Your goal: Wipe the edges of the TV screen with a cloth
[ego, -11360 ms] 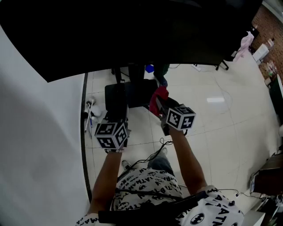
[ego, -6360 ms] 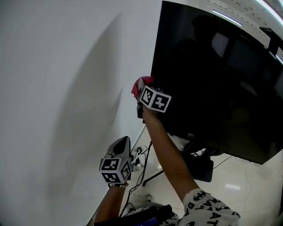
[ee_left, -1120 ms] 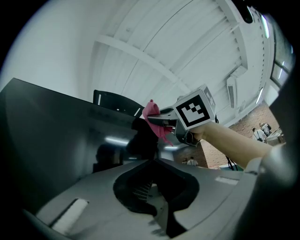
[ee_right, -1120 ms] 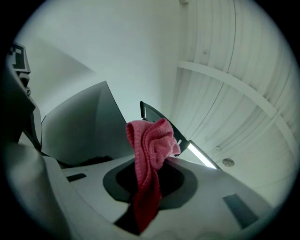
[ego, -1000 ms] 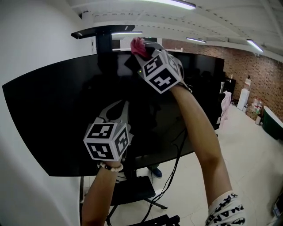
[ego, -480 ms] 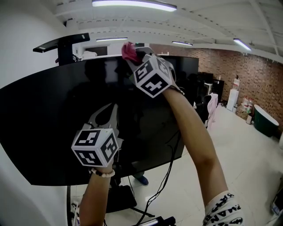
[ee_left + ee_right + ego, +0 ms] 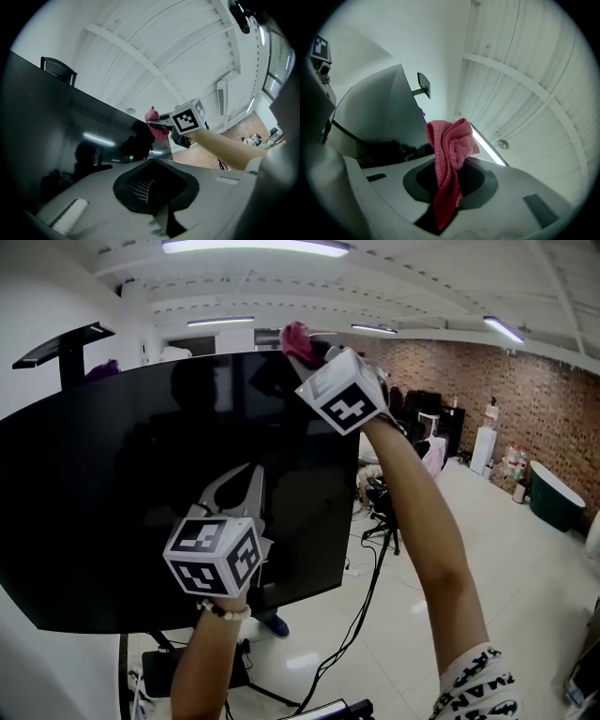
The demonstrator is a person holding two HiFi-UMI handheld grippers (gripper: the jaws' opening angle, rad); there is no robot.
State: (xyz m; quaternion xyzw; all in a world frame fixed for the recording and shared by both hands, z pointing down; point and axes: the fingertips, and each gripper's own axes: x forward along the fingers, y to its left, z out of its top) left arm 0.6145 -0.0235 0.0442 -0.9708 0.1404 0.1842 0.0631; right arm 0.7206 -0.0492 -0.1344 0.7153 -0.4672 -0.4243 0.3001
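Bright room, white ribbed ceiling with strip lights (image 7: 253, 246), brick wall (image 7: 553, 399) at far right. One glossy black TV screen (image 7: 141, 484), dim reflections across it. One pink knitted cloth (image 7: 296, 337), bunched and drooping, pinched in the right tongs (image 7: 309, 348) at the screen's top edge, towards its right corner. Left tongs (image 7: 251, 474) pressed together on nothing, lower, before the screen. Only black-and-white square markers on both cubes.

pink cloth (image 7: 296, 338), black tv screen (image 7: 141, 484), red-brown brick wall (image 7: 553, 427), white ribbed ceiling (image 7: 422, 277), pale cream floor (image 7: 525, 563)
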